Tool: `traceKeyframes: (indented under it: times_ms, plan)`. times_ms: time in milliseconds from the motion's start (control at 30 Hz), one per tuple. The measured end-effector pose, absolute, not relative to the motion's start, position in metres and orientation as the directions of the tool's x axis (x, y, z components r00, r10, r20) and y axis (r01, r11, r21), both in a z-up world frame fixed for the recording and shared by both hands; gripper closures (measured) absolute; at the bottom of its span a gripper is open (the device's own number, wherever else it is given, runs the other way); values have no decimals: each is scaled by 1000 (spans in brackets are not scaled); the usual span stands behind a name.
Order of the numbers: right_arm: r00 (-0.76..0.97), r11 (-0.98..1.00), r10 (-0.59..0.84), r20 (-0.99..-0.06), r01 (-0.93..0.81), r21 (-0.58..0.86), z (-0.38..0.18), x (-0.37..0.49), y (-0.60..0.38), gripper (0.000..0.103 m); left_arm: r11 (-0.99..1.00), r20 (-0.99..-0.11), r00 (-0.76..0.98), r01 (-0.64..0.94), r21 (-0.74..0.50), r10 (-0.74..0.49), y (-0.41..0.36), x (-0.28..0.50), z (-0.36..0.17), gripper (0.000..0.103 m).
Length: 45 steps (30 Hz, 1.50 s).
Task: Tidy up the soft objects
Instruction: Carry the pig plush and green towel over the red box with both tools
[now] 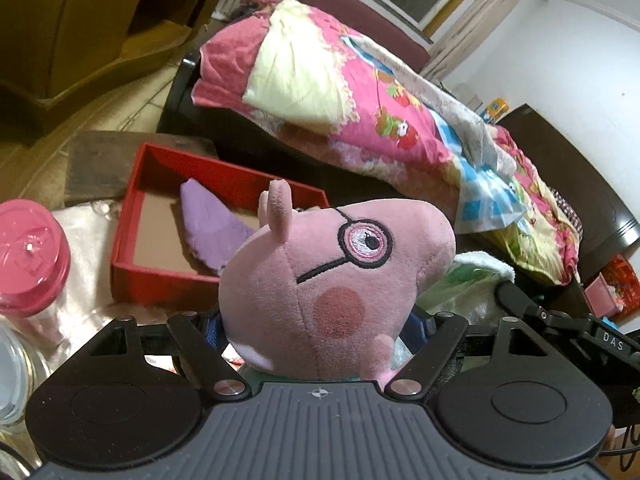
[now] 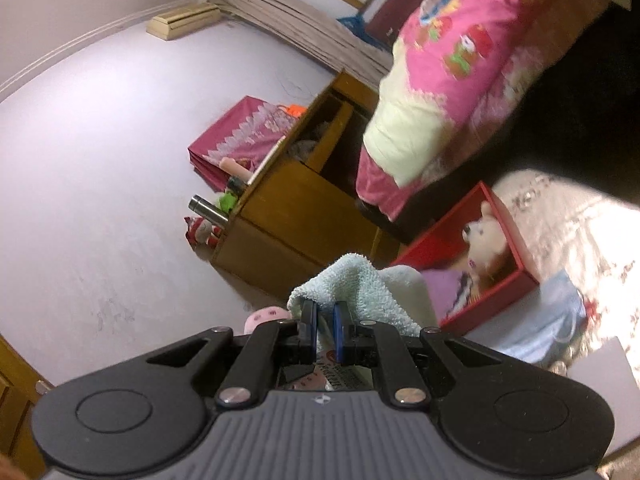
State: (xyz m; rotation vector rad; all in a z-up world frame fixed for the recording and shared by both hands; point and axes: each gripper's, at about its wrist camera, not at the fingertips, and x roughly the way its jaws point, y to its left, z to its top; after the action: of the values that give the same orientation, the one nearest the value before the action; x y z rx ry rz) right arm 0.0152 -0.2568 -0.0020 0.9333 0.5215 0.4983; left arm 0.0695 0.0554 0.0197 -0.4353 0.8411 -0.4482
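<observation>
Gripping pig plush (image 1: 332,280), left tool (image 1: 316,332) level

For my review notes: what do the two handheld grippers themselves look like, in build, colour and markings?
Both match. The left gripper has a grey ribbed body with a small compass-like emblem, black rounded side housings with circular discs, black linkage arms on silver pivots, and blue finger pads. The right gripper has the same build and blue fingers. A black part lettered DAS shows at the left view's edge. No sleeves visible.
</observation>
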Motion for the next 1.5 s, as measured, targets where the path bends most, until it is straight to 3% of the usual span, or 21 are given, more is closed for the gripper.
traceKeyframes:
  times_ms: [400, 800, 1500]
  plan:
    - [818, 523, 567, -99, -264, 810, 31, 31, -252, 103, 830, -530, 696, 177, -528, -485, 59, 78, 49, 26]
    - [848, 589, 528, -51, -322, 742, 49, 58, -242, 103, 863, -525, 745, 132, -487, -410, 50, 106, 55, 26]
    - [863, 665, 499, -79, -323, 673, 39, 102, -233, 103, 888, -527, 772, 101, -448, -354, 46, 152, 51, 26]
